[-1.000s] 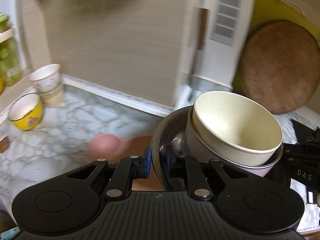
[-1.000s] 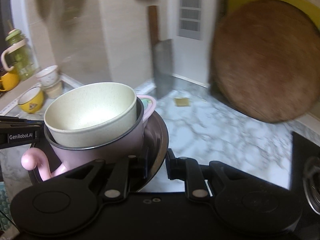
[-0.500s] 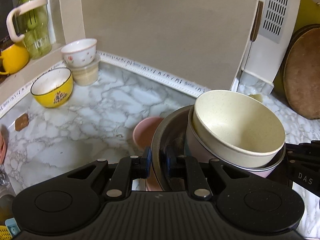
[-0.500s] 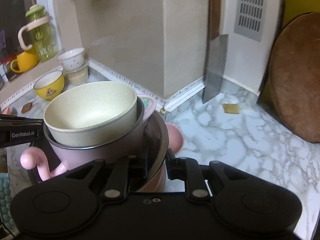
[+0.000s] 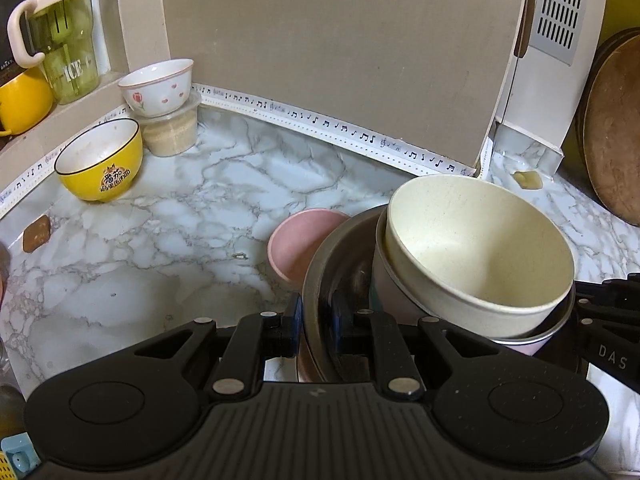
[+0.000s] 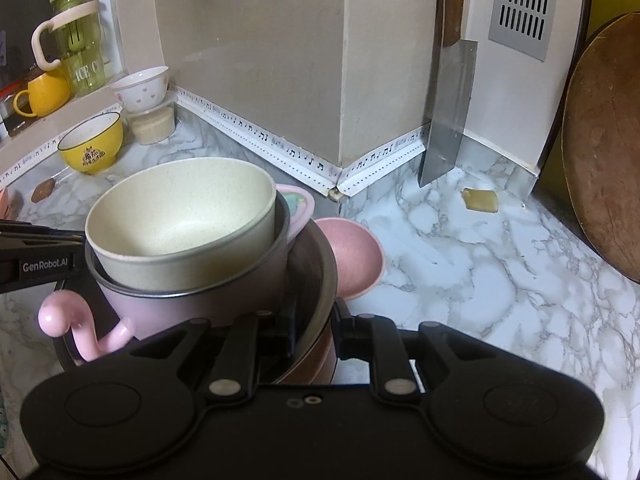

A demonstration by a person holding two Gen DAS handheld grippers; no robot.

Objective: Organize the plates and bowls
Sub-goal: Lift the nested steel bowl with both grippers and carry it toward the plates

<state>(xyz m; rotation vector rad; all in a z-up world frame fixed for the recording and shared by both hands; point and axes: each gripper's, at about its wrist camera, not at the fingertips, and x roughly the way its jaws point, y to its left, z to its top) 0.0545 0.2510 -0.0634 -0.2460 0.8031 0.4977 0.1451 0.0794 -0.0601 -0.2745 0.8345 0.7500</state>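
Both hand-held grippers (image 5: 316,322) (image 6: 312,330) on metal bowl (image 5: 320,272) rim

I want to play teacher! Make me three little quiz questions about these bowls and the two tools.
1. True or false: the cream bowl sits inside the pink cup.
2. Which bowl stands apart near the window ledge? A) yellow bowl B) blue bowl C) black bowl
3. Fill in: the left tool and the right tool both clamp the rim of the ___ bowl.

Key: 1 true; 2 A; 3 metal.
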